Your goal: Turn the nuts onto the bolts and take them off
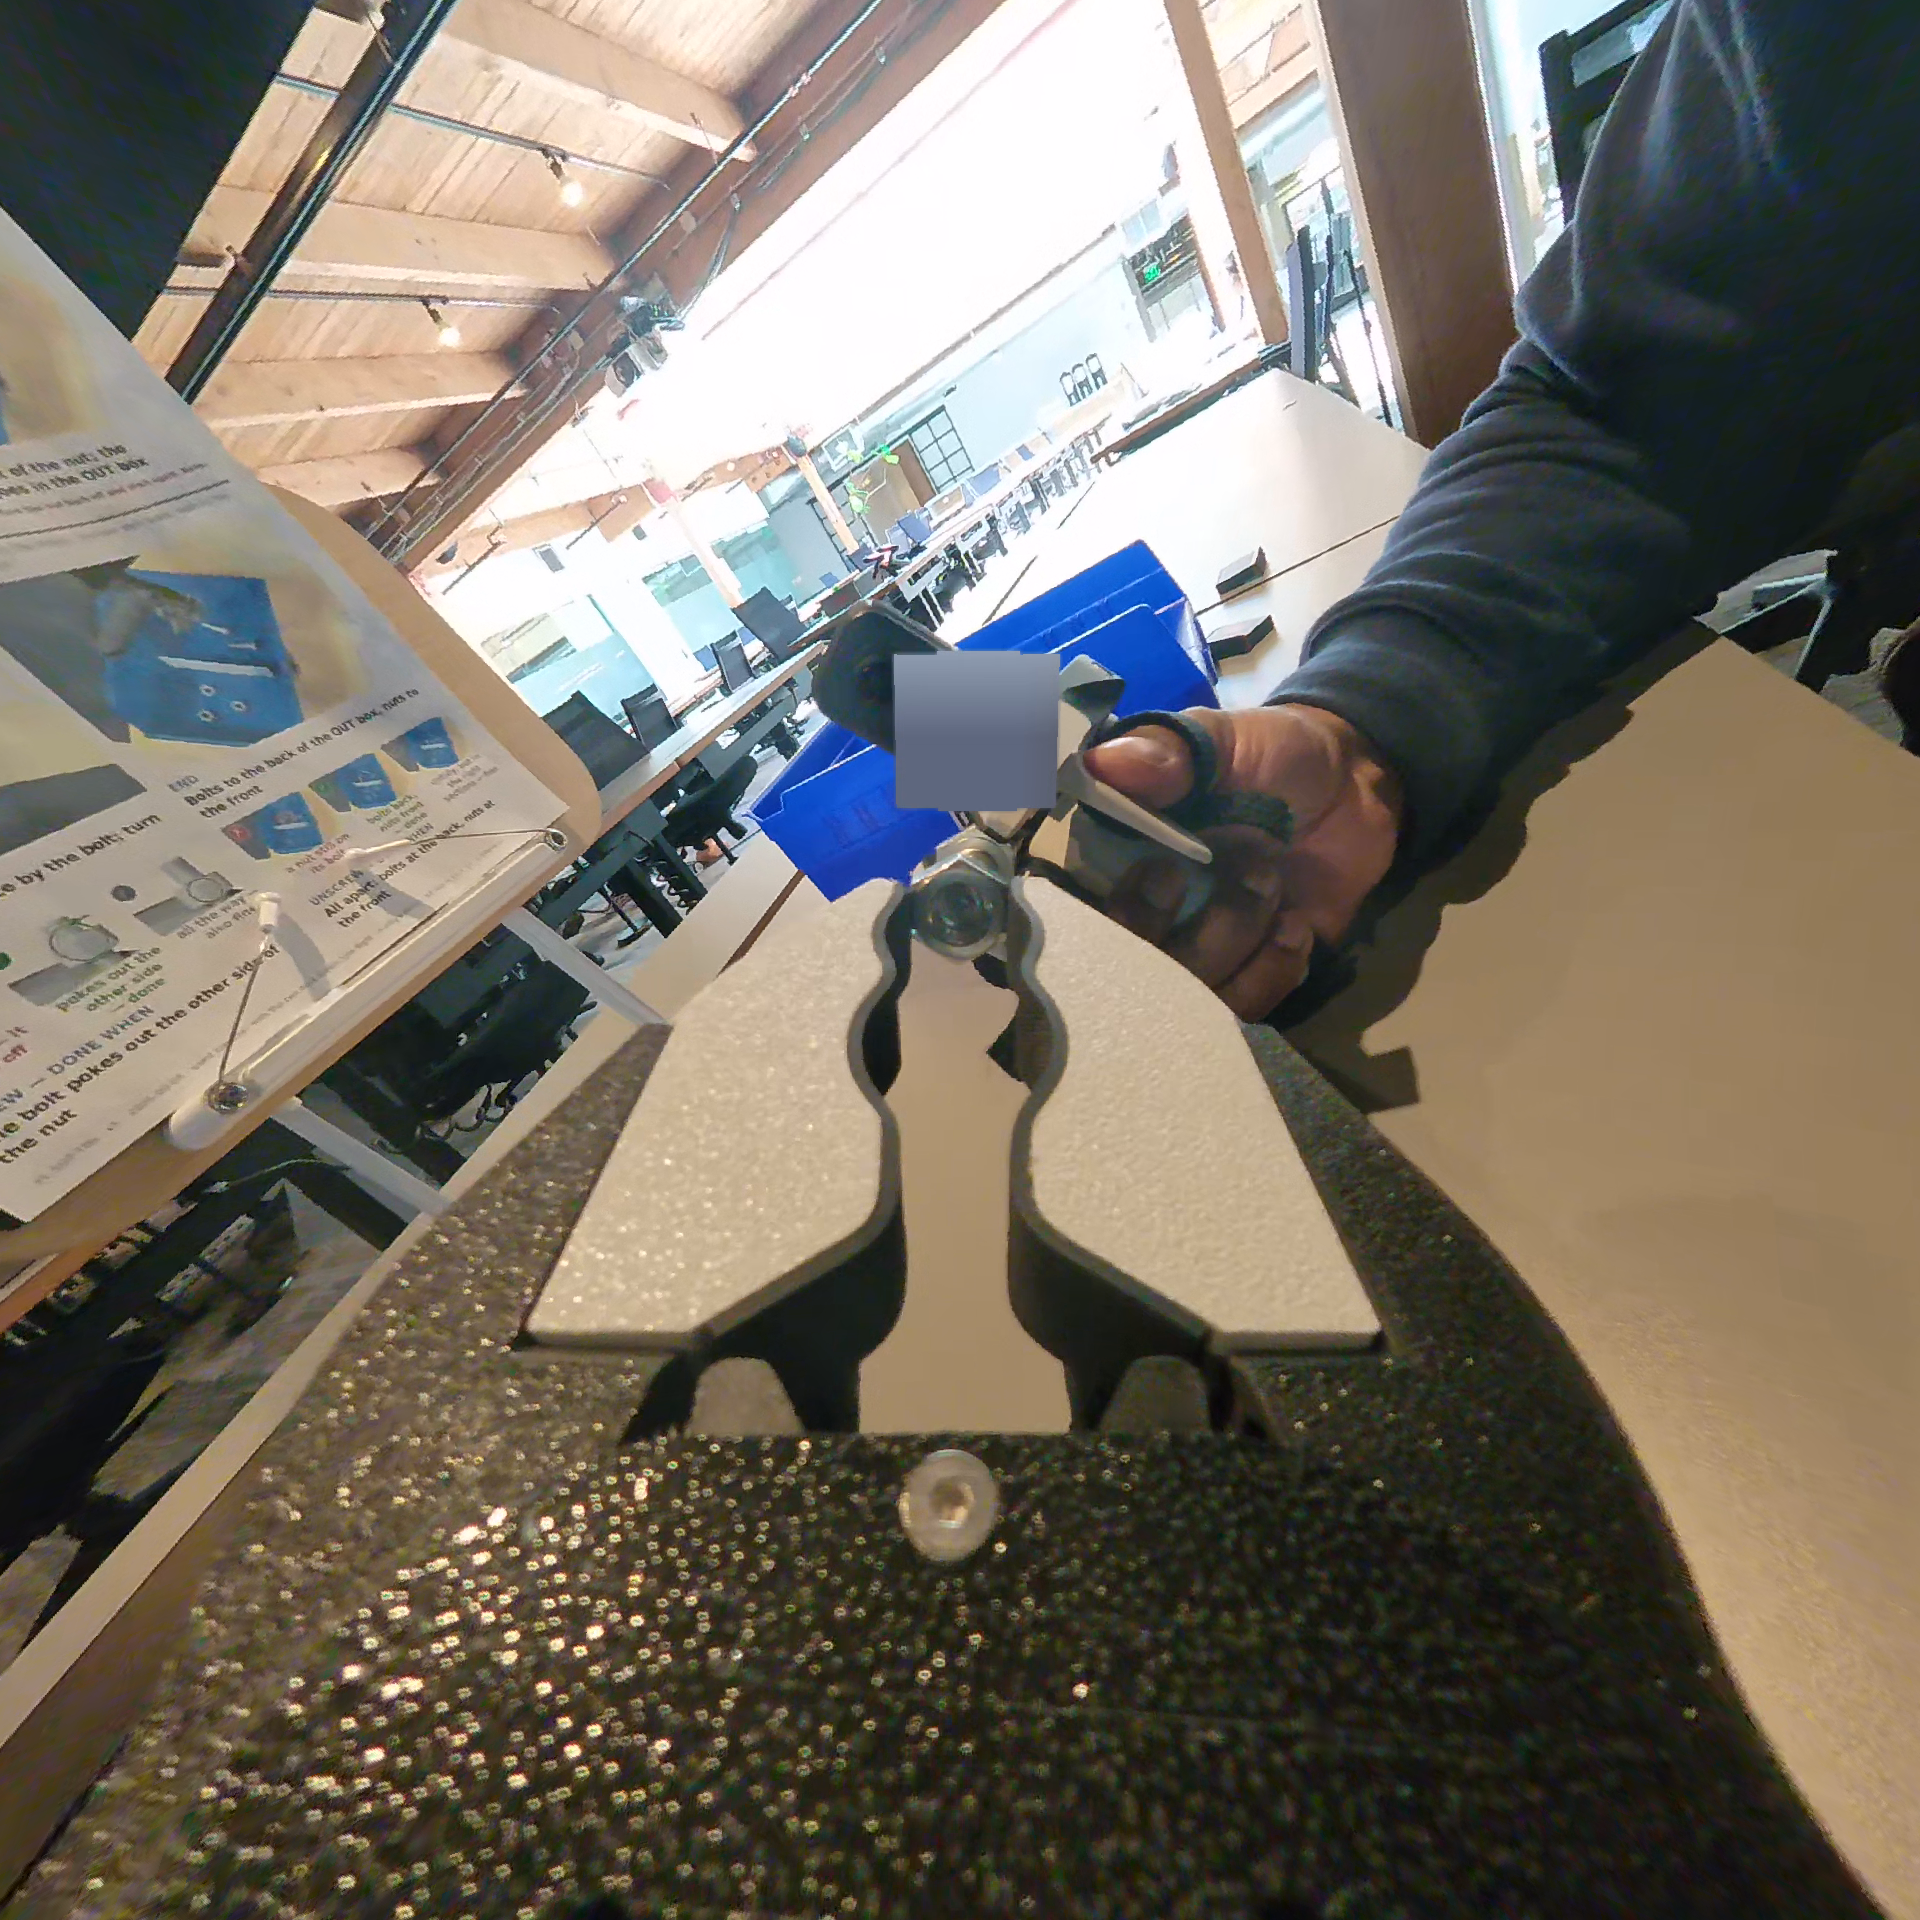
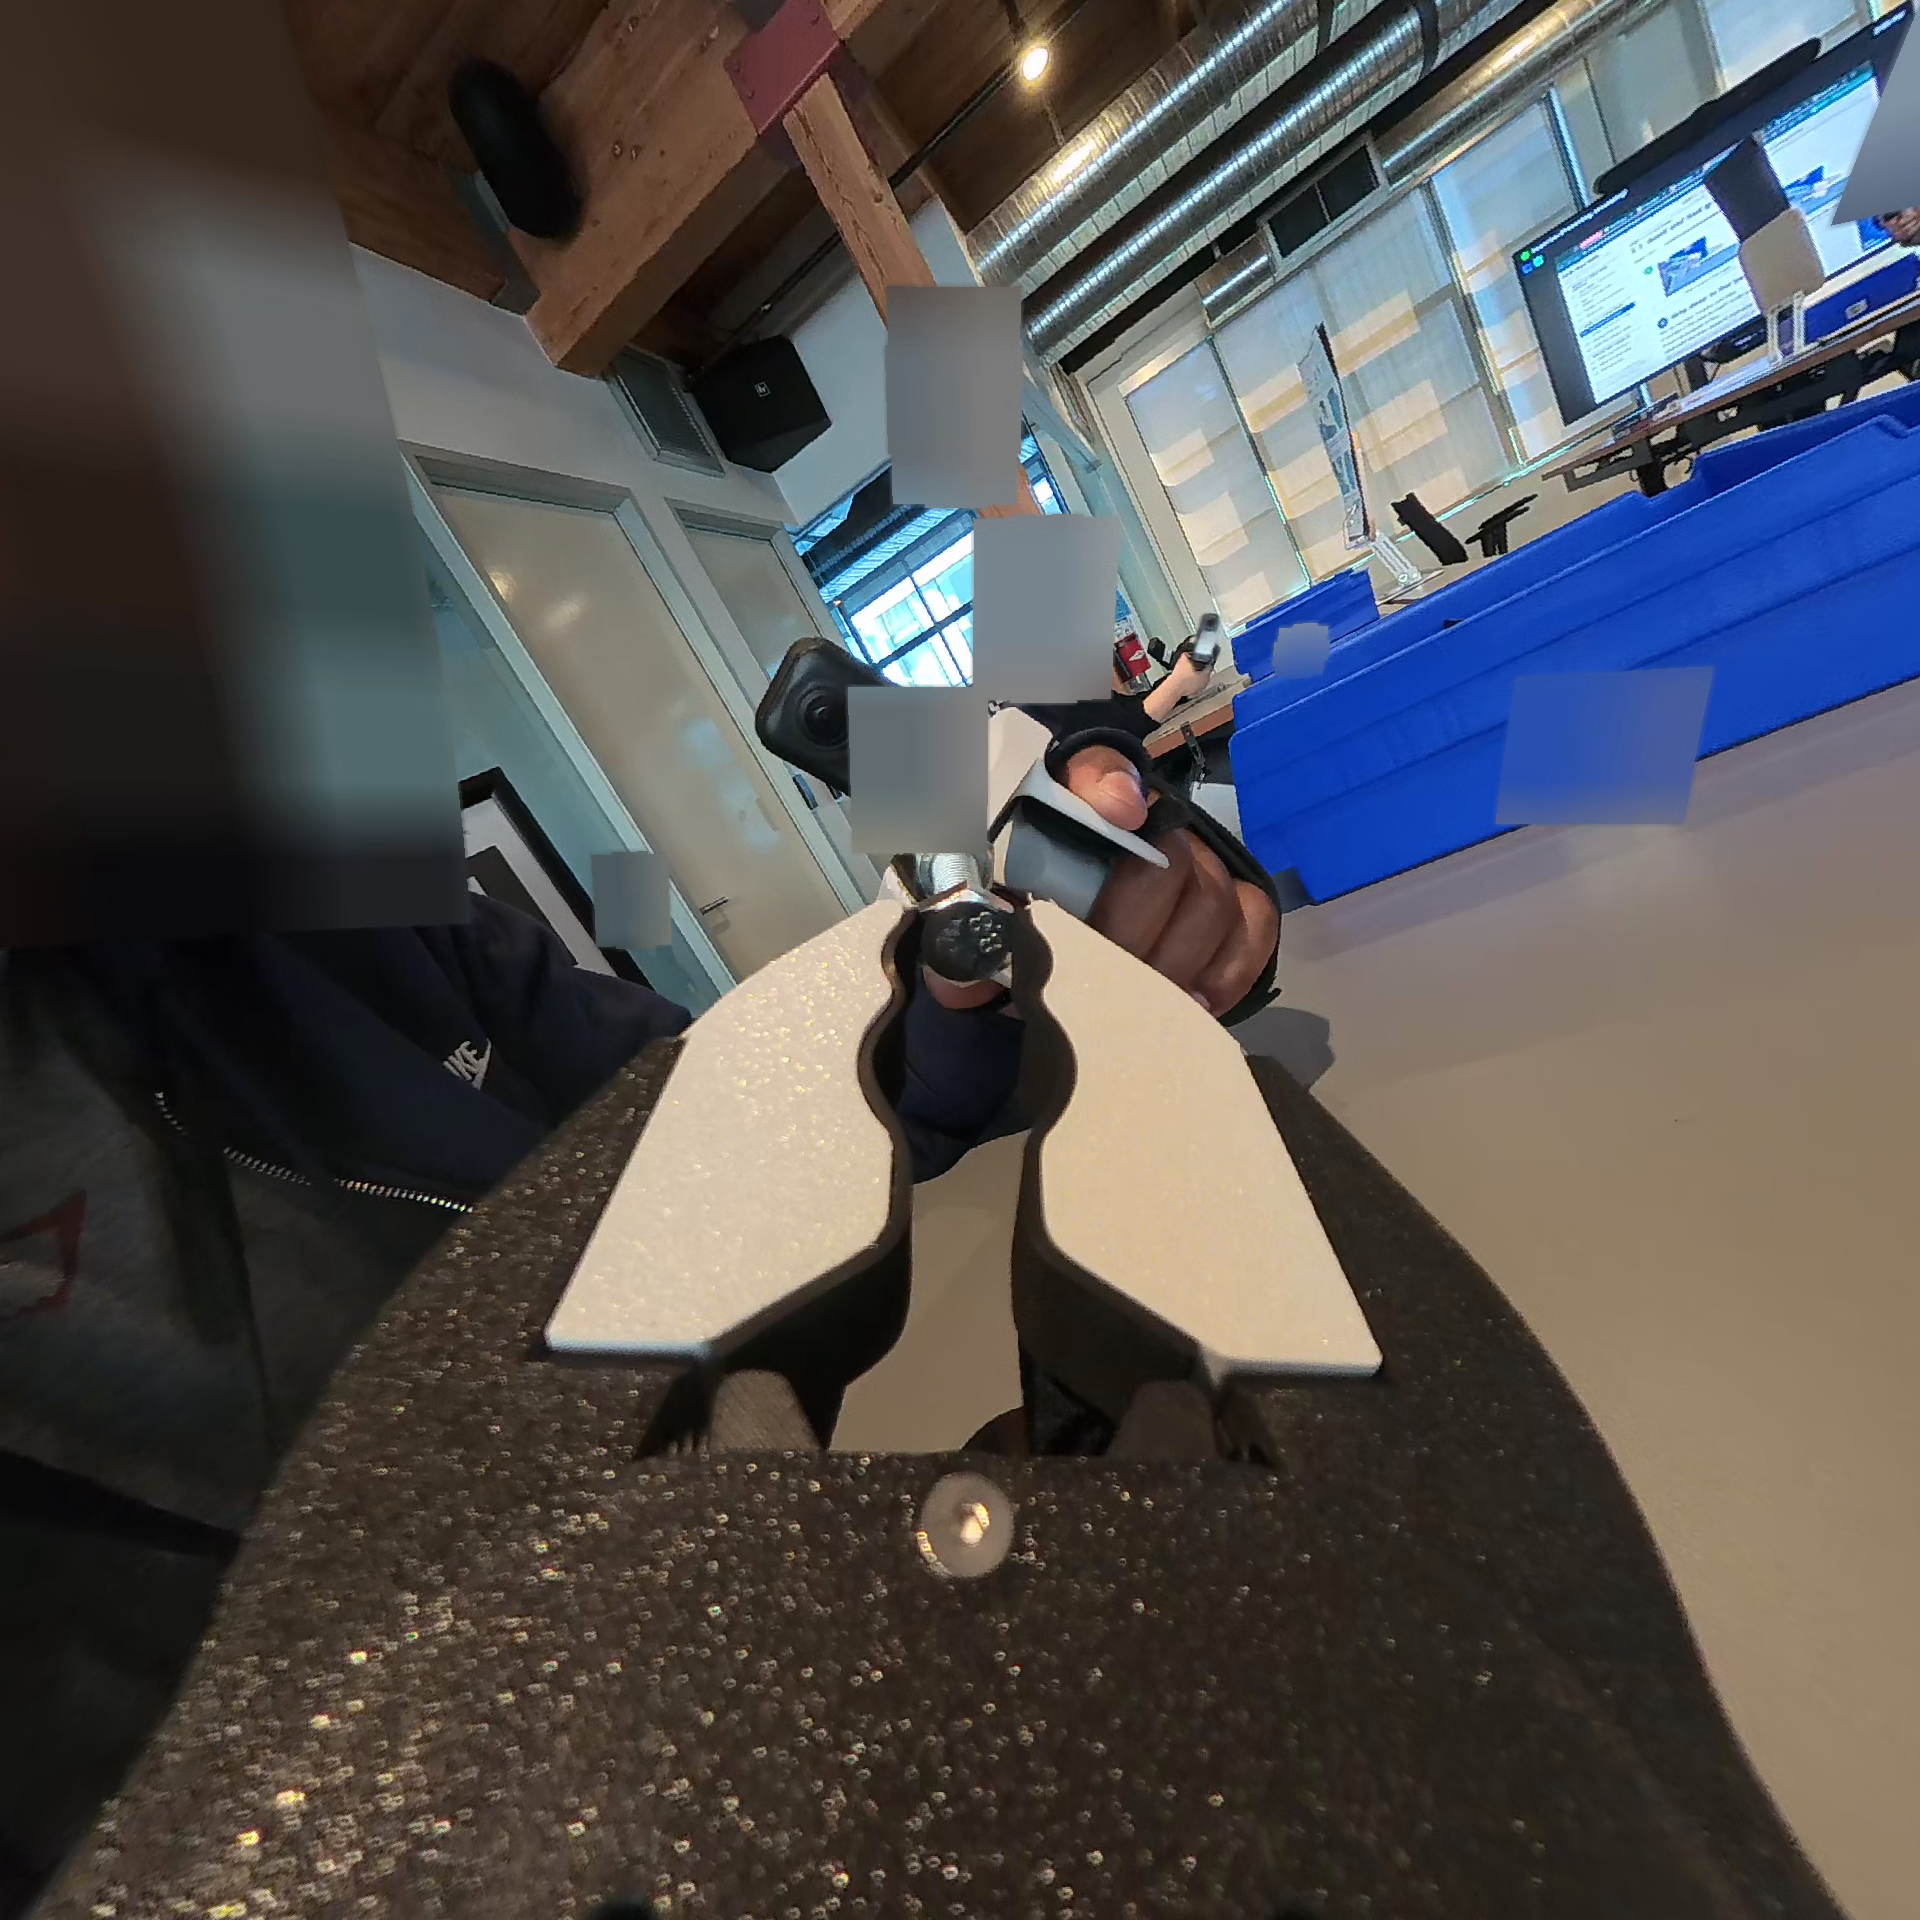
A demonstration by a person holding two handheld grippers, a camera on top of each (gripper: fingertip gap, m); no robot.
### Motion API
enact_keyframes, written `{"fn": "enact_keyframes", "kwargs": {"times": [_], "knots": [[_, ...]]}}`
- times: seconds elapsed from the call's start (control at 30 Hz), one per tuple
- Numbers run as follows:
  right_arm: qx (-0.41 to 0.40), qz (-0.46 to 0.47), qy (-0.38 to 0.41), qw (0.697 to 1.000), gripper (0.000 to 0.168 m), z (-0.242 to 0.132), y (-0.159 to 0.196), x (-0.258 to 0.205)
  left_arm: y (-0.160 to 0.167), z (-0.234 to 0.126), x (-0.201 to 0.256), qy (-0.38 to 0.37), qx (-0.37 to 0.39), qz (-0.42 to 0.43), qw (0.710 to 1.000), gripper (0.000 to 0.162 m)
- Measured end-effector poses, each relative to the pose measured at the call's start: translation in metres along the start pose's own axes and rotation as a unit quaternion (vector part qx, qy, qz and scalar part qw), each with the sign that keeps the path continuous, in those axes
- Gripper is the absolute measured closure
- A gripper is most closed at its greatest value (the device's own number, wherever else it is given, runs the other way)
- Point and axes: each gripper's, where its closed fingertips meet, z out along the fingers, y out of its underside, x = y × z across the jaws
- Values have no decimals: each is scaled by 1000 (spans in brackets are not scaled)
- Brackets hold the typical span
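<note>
One nut point(image 1: 958, 914), one bolt point(image 2: 968, 940) — two blue bins point(image 2: 1558, 665).

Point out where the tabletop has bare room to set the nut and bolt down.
Bare table lies right of the right hand-held gripper, in front of the blue bins. In the left wrist view, table is free below the sleeve. Crowded: the fingertips, where nut and bolt meet.

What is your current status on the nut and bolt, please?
Left gripper shut on nut. Right gripper shut on bolt head, the two facing each other above the table. Nothing in the way.
</note>
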Motion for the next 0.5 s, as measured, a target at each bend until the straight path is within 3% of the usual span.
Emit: {"fn": "enact_keyframes", "kwargs": {"times": [0.5], "knots": [[-2, -14, 0, 1000, 152, 1, -1, -2, -3, -1, 0, 12, 8, -33, 999, 145]]}}
